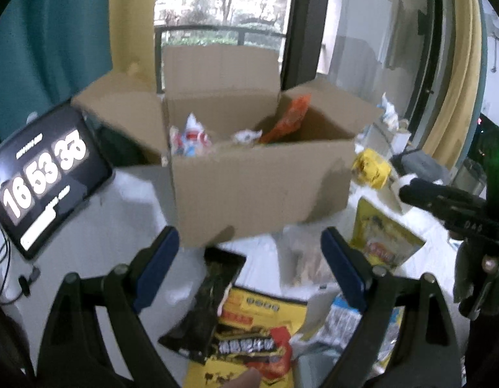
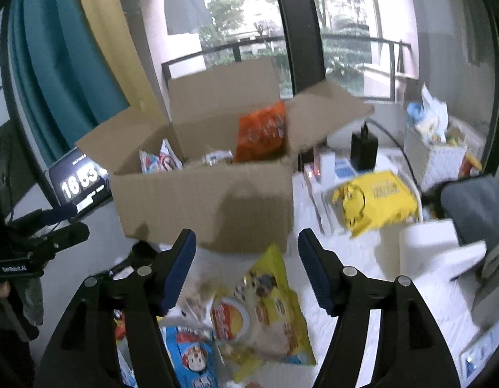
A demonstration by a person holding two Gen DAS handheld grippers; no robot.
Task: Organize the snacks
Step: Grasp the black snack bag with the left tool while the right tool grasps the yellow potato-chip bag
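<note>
An open cardboard box [image 1: 259,190] [image 2: 204,207] stands on the white table and holds an orange packet [image 1: 286,119] [image 2: 260,132] and a blue-and-white packet [image 1: 189,139] [image 2: 159,160]. My left gripper [image 1: 249,242] is open and empty above a black packet [image 1: 204,304] and a yellow-and-black packet [image 1: 249,342]. My right gripper [image 2: 246,249] is open and empty above a yellow snack bag [image 2: 265,310] [image 1: 383,239] and a blue packet [image 2: 191,355]. The right gripper also shows at the right of the left wrist view [image 1: 443,203].
A tablet clock [image 1: 39,177] [image 2: 78,184] leans left of the box. A yellow pack [image 2: 375,200] [image 1: 370,166], a black charger [image 2: 364,150], white boxes [image 2: 437,255] and a basket [image 2: 440,158] sit to the right. Window and curtains stand behind.
</note>
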